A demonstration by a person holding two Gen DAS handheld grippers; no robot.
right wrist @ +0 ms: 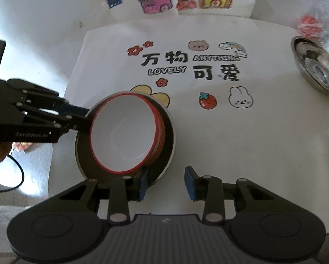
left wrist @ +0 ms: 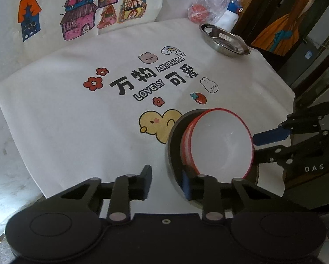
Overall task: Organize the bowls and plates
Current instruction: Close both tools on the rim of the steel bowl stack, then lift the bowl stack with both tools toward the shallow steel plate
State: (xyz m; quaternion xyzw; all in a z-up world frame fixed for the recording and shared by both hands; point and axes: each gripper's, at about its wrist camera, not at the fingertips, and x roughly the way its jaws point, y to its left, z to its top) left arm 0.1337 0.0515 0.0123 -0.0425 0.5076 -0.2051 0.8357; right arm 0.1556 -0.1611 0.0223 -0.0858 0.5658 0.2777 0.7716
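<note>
A stack of white bowls with red rims (left wrist: pixel 219 142) (right wrist: pixel 125 132) sits on a dark plate with a grey rim (left wrist: pixel 175 136) (right wrist: pixel 166 154) on the printed white cloth. My left gripper (left wrist: pixel 167 183) is open; its right finger is at the plate's near edge. In the right wrist view the left gripper (right wrist: pixel 83 121) reaches in from the left to the bowls' rim. My right gripper (right wrist: pixel 165 183) is open, its left finger by the plate's edge; in the left wrist view the right gripper (left wrist: pixel 272 143) sits beside the bowls' right rim.
A shiny steel dish (left wrist: pixel 225 39) (right wrist: pixel 318 70) lies at the cloth's far right. A clear plastic bag with a red item (left wrist: pixel 199 12) and a blue-and-white bottle (left wrist: pixel 231 11) sit behind it. The table edge falls away on the right (left wrist: pixel 294 92).
</note>
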